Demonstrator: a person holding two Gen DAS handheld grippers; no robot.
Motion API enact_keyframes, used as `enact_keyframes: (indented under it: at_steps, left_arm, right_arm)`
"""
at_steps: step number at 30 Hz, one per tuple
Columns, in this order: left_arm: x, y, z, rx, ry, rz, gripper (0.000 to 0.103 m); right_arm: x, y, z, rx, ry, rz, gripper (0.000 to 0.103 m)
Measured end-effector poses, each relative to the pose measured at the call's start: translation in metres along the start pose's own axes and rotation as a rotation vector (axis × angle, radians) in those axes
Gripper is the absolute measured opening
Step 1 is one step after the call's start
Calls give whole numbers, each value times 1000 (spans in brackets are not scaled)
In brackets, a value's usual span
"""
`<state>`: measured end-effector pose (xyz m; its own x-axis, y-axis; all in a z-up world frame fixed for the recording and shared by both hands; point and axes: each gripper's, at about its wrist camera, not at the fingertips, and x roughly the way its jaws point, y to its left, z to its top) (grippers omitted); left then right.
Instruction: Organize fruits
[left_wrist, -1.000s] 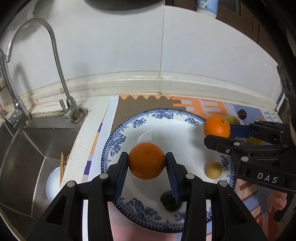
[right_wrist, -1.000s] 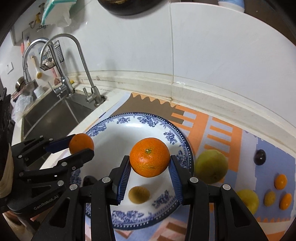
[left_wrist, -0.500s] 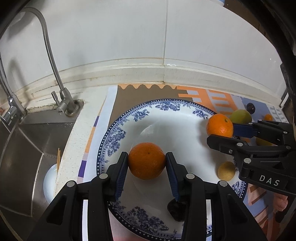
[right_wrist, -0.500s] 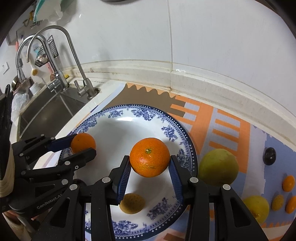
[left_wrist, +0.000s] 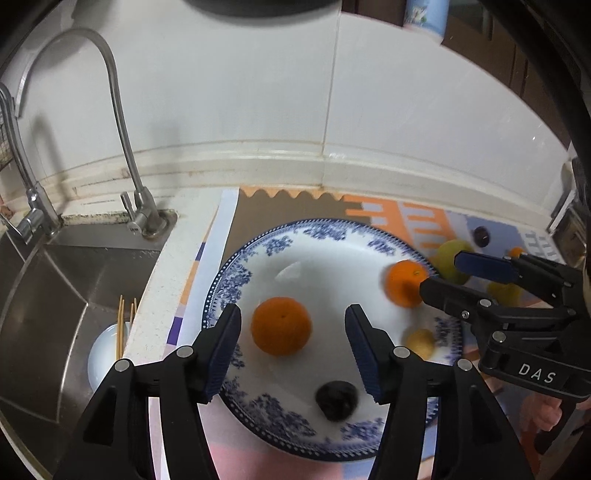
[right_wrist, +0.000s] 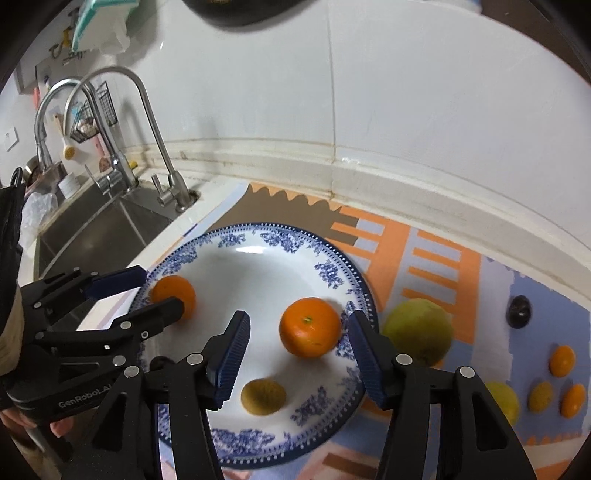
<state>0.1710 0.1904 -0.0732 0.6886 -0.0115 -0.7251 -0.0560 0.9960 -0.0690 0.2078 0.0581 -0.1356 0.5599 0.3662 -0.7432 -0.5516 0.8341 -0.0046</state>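
Left wrist view: my left claw (left_wrist: 291, 341) has just been opening, its pads clear of the orange (left_wrist: 280, 325) lying between them on the blue-patterned plate (left_wrist: 236, 280), lower centre. Right wrist view: my right claw (right_wrist: 295, 349) has likewise just been opening, jaws apart around a second orange (right_wrist: 309, 326) on the plate. Both claws angle downward.

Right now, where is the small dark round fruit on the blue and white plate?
In the left wrist view the small dark round fruit lies near the blue and white plate's near rim, just in front of the left gripper's right finger, below the orange.
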Motion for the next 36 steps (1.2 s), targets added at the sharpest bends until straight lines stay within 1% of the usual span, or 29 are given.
enact_keyframes:
  at_steps: [7,10,17,23,25,36]
  left_arm:
    - [-37,-21,-2,14,-79,-29,68]
    - [-49,-32,-4,26,-99,-46,70]
    - [-74,-61,-10,67,-137,-92,76]
    - [-86,-83,-15,101,-152,-135,78]
    - [-89,-91,-15,114,-157,-148,79]
    - [-97,-133,-15,194,-173,-208,83]
  right_arm:
    - [-44,0,-13,3,-72,-41,57]
    - [-65,-4,-18,22,-111,-56,64]
    - [-104,-17,-32,46,-167,-105,65]
    - [-134,-29,-43,77,-200,-137,65]
    - [-143,-34,-47,90,-213,-155,69]
    - [-183,-56,-67,116,-260,-246,69]
